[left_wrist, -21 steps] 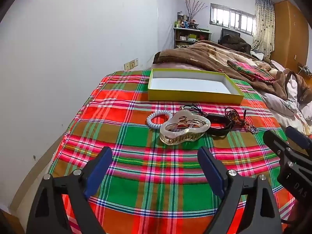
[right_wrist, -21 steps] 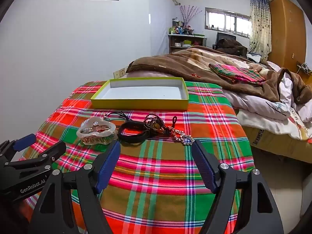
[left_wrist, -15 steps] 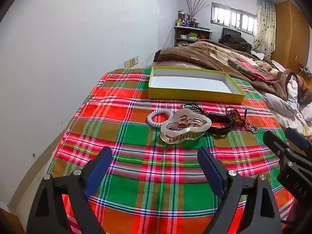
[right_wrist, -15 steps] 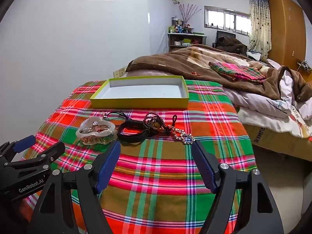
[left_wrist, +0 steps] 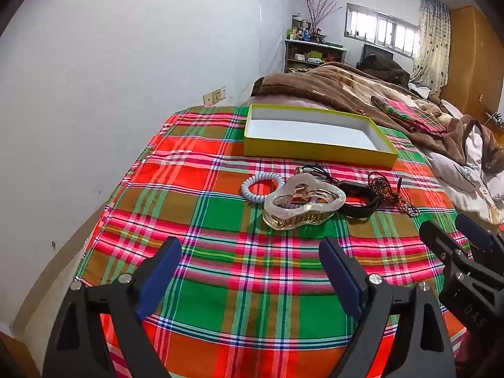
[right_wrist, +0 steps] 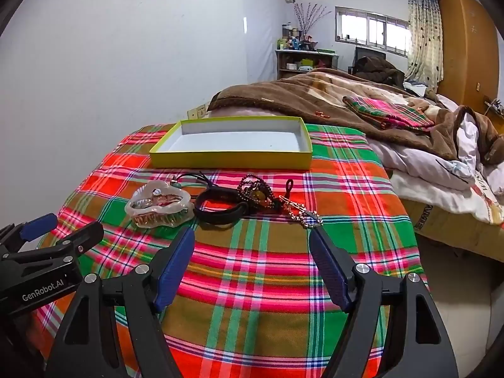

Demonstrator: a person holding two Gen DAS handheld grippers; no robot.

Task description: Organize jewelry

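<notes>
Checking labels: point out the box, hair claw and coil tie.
box (left_wrist: pixel 315 151), left wrist view, front wall
hair claw (left_wrist: pixel 304 208), left wrist view, top rim
coil tie (left_wrist: pixel 252 193), left wrist view, near loop

Bright daylight from window (left_wrist: pixel 379 33), soft shadows, strong fisheye edge distortion

Hair claw (left_wrist: pixel 304 205), spiral tie (left_wrist: pixel 262 187), yellow box (left_wrist: pixel 318 149)

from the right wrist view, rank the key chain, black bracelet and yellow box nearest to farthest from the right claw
Right claw, open:
1. Key chain, just ahead, right of centre.
2. Black bracelet, slightly farther, left of centre.
3. Yellow box, farthest, at the back.
</notes>
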